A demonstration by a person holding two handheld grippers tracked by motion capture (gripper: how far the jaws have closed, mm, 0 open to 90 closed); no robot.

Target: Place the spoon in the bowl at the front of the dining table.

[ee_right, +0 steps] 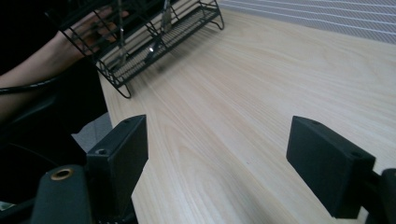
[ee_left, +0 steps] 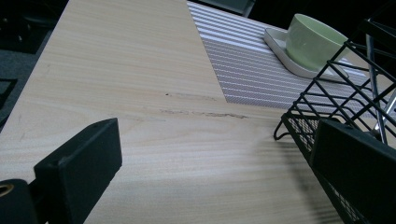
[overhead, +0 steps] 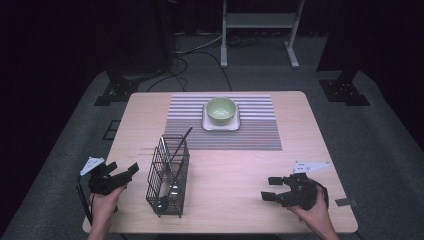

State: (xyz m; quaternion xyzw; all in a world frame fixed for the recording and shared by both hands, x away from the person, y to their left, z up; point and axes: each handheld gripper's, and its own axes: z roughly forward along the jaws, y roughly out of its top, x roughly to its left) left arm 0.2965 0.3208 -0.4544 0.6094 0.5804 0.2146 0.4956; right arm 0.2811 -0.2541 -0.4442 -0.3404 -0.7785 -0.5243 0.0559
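Nearest you, your left gripper sits at the table's near-left corner, jaws spread wide with nothing between them. Just to its right stands the black wire caddy, utensils upright inside. Beyond it, a green bowl rests on a white square plate on the striped placemat. Near right, your right gripper also gapes, holding nothing.

Bare bench lies open across the lower centre and lower right of the high view, obstructed at lower left by the upright wire caddy and at upper centre by the bowl on its plate.
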